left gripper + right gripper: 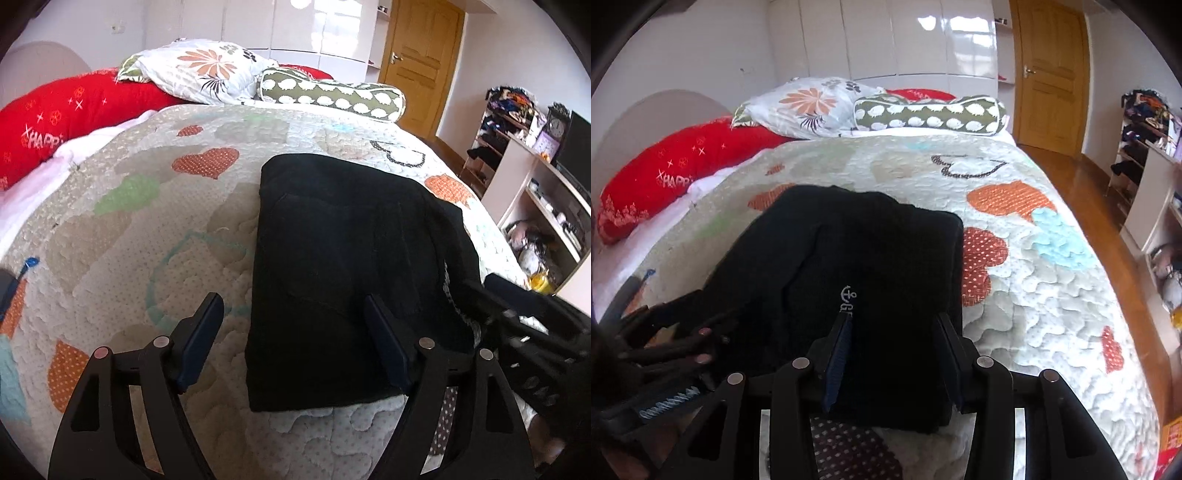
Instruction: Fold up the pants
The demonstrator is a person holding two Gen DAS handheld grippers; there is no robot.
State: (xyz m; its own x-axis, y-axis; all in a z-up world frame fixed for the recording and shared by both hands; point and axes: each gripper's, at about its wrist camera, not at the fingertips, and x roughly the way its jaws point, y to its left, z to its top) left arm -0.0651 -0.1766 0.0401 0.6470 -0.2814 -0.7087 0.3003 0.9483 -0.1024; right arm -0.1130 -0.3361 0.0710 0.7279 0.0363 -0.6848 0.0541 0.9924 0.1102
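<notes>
The black pants (343,258) lie folded into a compact rectangle on the quilted bedspread (147,229). My left gripper (295,325) is open, its right finger over the pants' near left corner and its left finger over bare quilt. In the right wrist view the pants (871,266) show a small white anchor logo, and my right gripper (894,339) is open with both fingers straddling the near edge of the fabric. The right gripper's body shows at the right edge of the left wrist view (524,332).
A red pillow (55,122), a floral pillow (199,70) and a green patterned bolster (332,96) lie at the bed's head. A shelf unit with clutter (535,192) stands right of the bed, with wooden floor (1108,206) and a door (1052,74) beyond.
</notes>
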